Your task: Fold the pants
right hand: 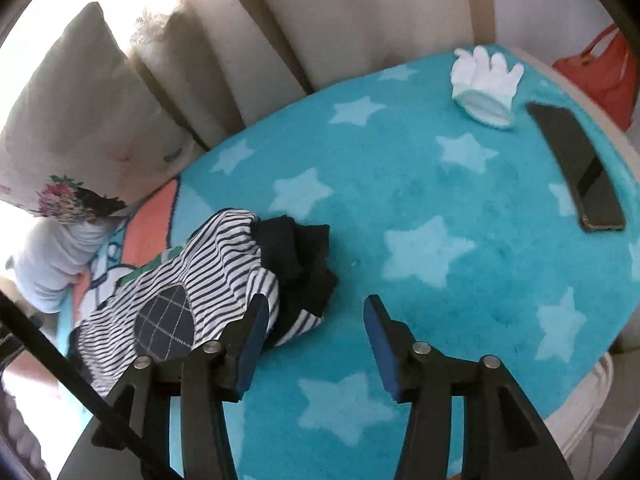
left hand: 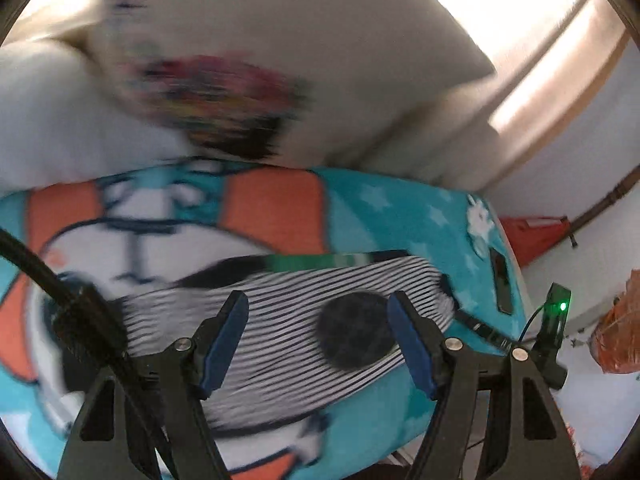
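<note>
The pants (right hand: 208,280) are small, black-and-white striped, with a dark checked knee patch (right hand: 166,324) and dark cuffs. They lie folded in a bunch on a turquoise star blanket (right hand: 400,200). My right gripper (right hand: 316,316) is open just right of them, nothing between its blue pads. In the left wrist view the same pants (left hand: 280,304) lie blurred below my left gripper (left hand: 318,312), which hangs open above them, over the round dark patch (left hand: 352,334). Neither gripper holds cloth.
A white glove (right hand: 486,84) and a dark phone (right hand: 576,168) lie at the blanket's far right. Cream cushions (right hand: 280,28) and a flowered pillow (right hand: 72,128) stand along the back. A red bag (right hand: 608,72) sits beyond the edge. The right gripper's green-lit body (left hand: 554,320) shows in the left wrist view.
</note>
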